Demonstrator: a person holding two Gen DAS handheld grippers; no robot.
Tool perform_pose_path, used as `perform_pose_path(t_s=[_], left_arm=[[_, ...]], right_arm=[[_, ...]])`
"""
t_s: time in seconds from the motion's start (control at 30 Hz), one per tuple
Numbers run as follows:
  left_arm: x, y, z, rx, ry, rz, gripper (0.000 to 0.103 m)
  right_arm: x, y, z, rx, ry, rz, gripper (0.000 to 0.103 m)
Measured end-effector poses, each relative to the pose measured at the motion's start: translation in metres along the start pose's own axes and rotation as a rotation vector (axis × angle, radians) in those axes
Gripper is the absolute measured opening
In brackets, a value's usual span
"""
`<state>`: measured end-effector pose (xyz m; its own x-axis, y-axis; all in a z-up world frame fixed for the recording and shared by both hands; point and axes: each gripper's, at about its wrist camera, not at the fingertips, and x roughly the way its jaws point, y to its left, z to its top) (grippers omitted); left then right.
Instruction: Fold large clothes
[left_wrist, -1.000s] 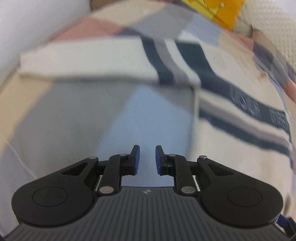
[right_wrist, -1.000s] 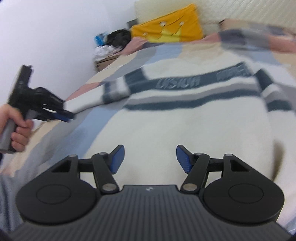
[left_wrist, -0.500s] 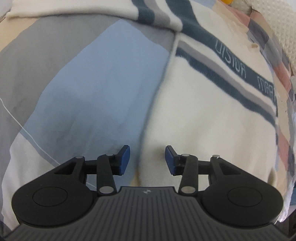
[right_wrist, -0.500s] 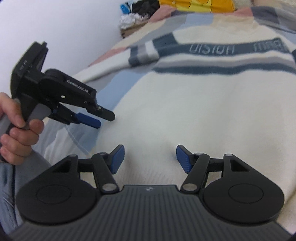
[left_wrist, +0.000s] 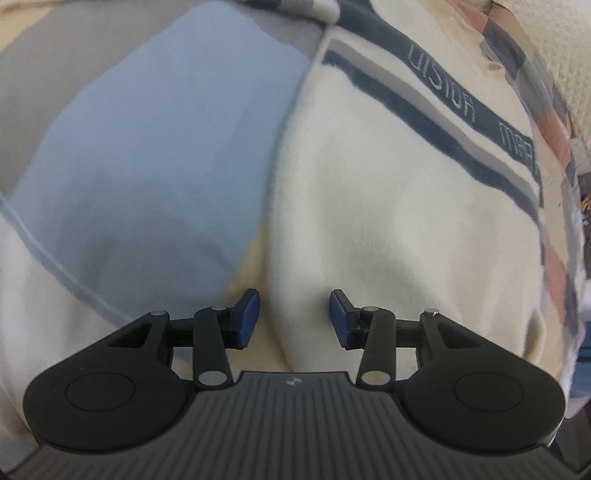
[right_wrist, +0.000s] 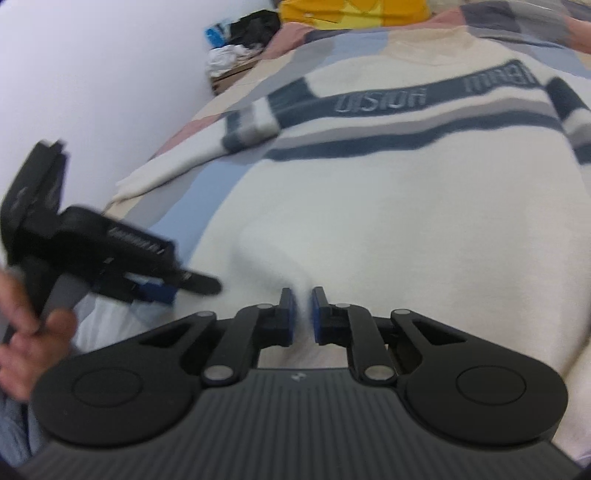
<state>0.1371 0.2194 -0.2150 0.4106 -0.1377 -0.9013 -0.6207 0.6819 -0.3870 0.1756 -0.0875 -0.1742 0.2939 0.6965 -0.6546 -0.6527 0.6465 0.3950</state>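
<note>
Sweater flat on bed; my right gripper closing, pinching hem to lift for fold; left gripper spread over side edge.

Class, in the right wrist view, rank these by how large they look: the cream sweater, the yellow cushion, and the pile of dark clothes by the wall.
1. cream sweater, filling most of the view.
2. yellow cushion, cut off by the top edge.
3. pile of dark clothes.
The last two look close in size, and both lie far from the camera, so their order is unsure.
</note>
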Motion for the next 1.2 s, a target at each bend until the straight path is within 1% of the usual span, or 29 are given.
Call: perform_pose_path(t_s=[0.1, 0.17, 0.23, 0.3, 0.37, 0.4, 0.43, 0.5, 0.53, 0.6, 0.67, 0.73, 0.8, 0.87, 1.03, 1.13, 1.2], left_arm=[[0.005, -0.005, -0.013, -0.028, 0.004, -0.025, 0.048], [0.007, -0.013, -0.022, -0.034, -0.018, -0.010, 0.048], [0.009, -0.018, -0.029, -0.039, -0.027, -0.014, 0.048], [0.009, -0.023, -0.034, -0.012, -0.034, 0.004, 0.046], [0.007, -0.022, -0.038, -0.011, -0.037, -0.002, 0.036], [0.005, -0.021, -0.040, -0.012, -0.038, 0.002, 0.026], [0.003, -0.022, -0.042, -0.007, -0.044, 0.007, 0.019], [-0.005, -0.023, -0.042, 0.006, -0.055, 0.008, 0.012], [-0.011, -0.022, -0.042, 0.003, -0.067, 0.007, 0.011], [-0.030, -0.017, -0.043, 0.014, -0.096, 0.003, 0.010], [-0.050, -0.012, -0.044, 0.044, -0.126, 0.013, 0.009], [-0.063, -0.006, -0.041, 0.070, -0.125, 0.029, 0.009], [-0.070, -0.002, -0.039, 0.091, -0.113, 0.054, 0.009], [-0.070, -0.001, -0.034, 0.103, -0.099, 0.082, 0.009], [-0.050, 0.001, -0.029, 0.109, -0.040, 0.165, 0.009], [-0.042, 0.000, -0.028, 0.119, -0.029, 0.189, 0.011], [-0.038, -0.003, -0.027, 0.147, -0.028, 0.201, 0.013]], right_arm=[[0.003, -0.008, 0.001, 0.034, 0.013, -0.012, 0.013], [0.006, -0.011, 0.001, 0.055, 0.020, -0.014, 0.013], [0.007, -0.015, 0.001, 0.077, 0.024, -0.008, 0.013], [0.008, -0.018, 0.001, 0.096, 0.027, 0.002, 0.013], [0.008, -0.019, 0.002, 0.102, 0.027, 0.010, 0.013], [0.009, -0.018, 0.002, 0.102, 0.027, 0.013, 0.013], [0.009, -0.018, 0.002, 0.103, 0.028, 0.020, 0.013], [0.008, -0.015, 0.002, 0.094, 0.030, 0.037, 0.014], [0.008, -0.011, 0.002, 0.076, 0.031, 0.048, 0.015], [0.004, -0.004, 0.001, 0.054, 0.031, 0.074, 0.016], [-0.003, 0.006, -0.001, 0.013, 0.019, 0.095, 0.020], [-0.009, 0.015, -0.004, -0.022, 0.009, 0.100, 0.020], [-0.012, 0.017, -0.005, -0.018, 0.017, 0.142, 0.020], [-0.010, 0.020, -0.006, -0.020, 0.039, 0.167, 0.020], [0.010, 0.027, -0.013, -0.066, 0.121, 0.109, 0.019], [0.010, 0.027, -0.015, -0.063, 0.131, 0.094, 0.019], [0.009, 0.028, -0.015, -0.069, 0.126, 0.085, 0.019]])
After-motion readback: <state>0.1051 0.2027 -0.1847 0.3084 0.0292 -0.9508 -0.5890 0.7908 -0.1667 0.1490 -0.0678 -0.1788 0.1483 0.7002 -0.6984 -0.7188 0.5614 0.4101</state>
